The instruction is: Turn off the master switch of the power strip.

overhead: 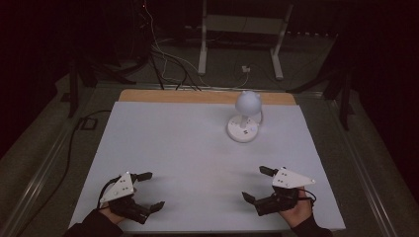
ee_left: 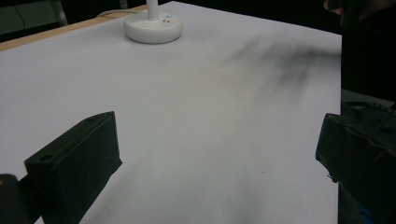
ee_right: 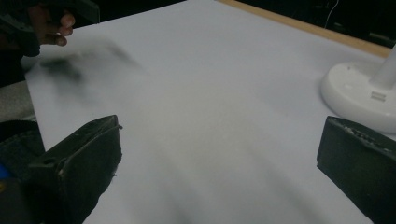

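While both tools sit idle near the front edge of the surface, I log the layout. Left tool rests at about 7 o'clock of the sheet, jaws spread wide, nothing between them. Right tool rests at about 5 o'clock, jaws likewise wide and empty.

Nearest thing to work on: white desk lamp, standing upright at about 1 o'clock, well apart from both tools, closer to the right one. Round base sits flat on the sheet; a slim stem rises to a globe-shaped head. Small buttons show on top of the base in the left gripper view; a white cord leaves behind it.

Handling judgement: hard plastic, smooth, probably slippery; weight likely low in the base, so top-heavy tipping seems a risk if pushed at the head. The head looks too round and wide for a sure pinch. Best hold, I judge, is the stem just above the base, jaws across it; alternatively, pinch the base rim. The cord may drag.
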`<act>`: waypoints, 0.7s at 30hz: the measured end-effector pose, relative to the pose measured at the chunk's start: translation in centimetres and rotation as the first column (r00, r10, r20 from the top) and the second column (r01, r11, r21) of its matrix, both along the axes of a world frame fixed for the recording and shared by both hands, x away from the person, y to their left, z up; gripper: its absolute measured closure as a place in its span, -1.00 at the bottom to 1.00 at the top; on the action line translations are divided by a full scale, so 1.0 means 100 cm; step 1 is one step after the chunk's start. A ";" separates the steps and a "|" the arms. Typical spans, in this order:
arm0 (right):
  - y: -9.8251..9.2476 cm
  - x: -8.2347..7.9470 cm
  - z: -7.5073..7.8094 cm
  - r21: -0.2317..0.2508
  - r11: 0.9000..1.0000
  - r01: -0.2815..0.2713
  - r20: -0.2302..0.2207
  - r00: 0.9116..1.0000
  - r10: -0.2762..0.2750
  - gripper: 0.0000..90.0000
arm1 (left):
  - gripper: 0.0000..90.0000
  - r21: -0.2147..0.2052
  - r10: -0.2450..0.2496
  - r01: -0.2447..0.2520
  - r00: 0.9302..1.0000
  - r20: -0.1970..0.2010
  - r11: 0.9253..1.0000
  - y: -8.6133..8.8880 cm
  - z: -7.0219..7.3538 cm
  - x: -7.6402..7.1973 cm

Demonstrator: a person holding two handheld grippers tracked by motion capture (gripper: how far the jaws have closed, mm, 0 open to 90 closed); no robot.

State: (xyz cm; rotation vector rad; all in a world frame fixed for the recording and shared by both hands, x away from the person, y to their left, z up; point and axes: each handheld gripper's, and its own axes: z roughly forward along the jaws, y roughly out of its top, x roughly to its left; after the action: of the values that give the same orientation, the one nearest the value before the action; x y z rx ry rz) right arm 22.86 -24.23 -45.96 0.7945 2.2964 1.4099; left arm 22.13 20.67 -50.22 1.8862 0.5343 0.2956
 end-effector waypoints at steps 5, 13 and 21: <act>0.000 0.005 0.007 0.010 1.000 0.004 0.008 1.000 -0.004 -1.00 | -0.99 -0.002 0.004 -0.004 1.000 -0.002 1.000 0.000 0.000 0.000; -0.001 0.015 0.018 0.015 1.000 0.026 0.027 0.999 -0.026 -0.99 | -0.99 -0.009 0.005 -0.005 1.000 -0.003 1.000 0.000 0.000 0.000; -0.004 0.027 0.027 0.021 0.999 0.049 0.037 0.998 -0.050 -1.00 | -0.99 -0.010 0.007 -0.007 1.000 0.000 1.000 0.001 0.000 0.000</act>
State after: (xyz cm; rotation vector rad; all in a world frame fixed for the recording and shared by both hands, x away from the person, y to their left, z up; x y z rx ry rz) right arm 25.51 -24.63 -43.29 0.8182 2.2222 1.4161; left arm 22.14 20.74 -50.20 1.8753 0.5412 0.2971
